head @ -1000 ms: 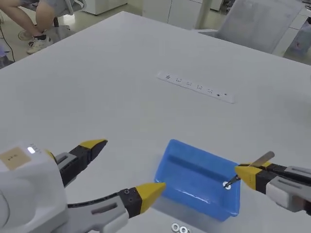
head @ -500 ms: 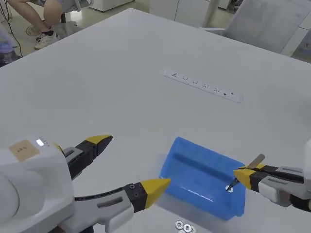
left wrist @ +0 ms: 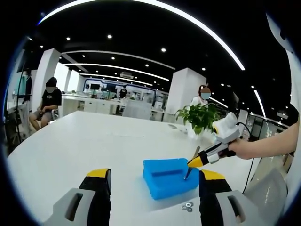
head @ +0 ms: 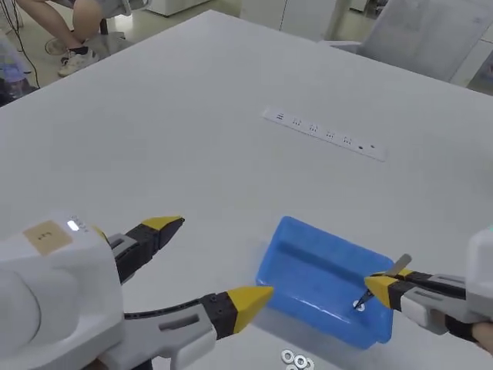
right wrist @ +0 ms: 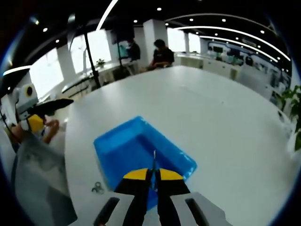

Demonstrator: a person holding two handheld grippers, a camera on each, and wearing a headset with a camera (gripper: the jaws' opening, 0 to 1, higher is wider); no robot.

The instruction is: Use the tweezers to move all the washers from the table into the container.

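The white table (head: pixel 192 116) takes up most of the head view. A seated person's legs (head: pixel 73 31) show beyond its edge at 11 o'clock.

The left gripper (head: pixel 222 258) comes in from 8 o'clock. Its yellow-tipped jaws stand wide apart with nothing between them, and it hovers above the table just to the 9 o'clock side of the container. In the left gripper view its two jaws (left wrist: pixel 155 174) frame the container (left wrist: pixel 169 176), which lies ahead between them.

The container (head: pixel 308 270) is a shallow blue tray resting flat on the table at about 5 o'clock in the head view.

The right gripper (head: pixel 377 285) enters from 4 o'clock, over the container's 3 o'clock edge. Its jaws are pressed together on the tweezers (head: pixel 389 271). The right gripper view shows the thin tweezers (right wrist: pixel 154 162) pinched between its jaws (right wrist: pixel 154 176), pointing down into the blue container (right wrist: pixel 127 146).

A white power strip (head: pixel 323 135) lies flat on the table at 12 o'clock from the container, well apart from it.

A bright speck sits at the tweezers' tip inside the container, too small to tell what it is.

A few washers (head: pixel 296 360) lie clustered on the table just outside the container, at its 6 o'clock side. They also show in the left gripper view (left wrist: pixel 188 206) and the right gripper view (right wrist: pixel 98 188).
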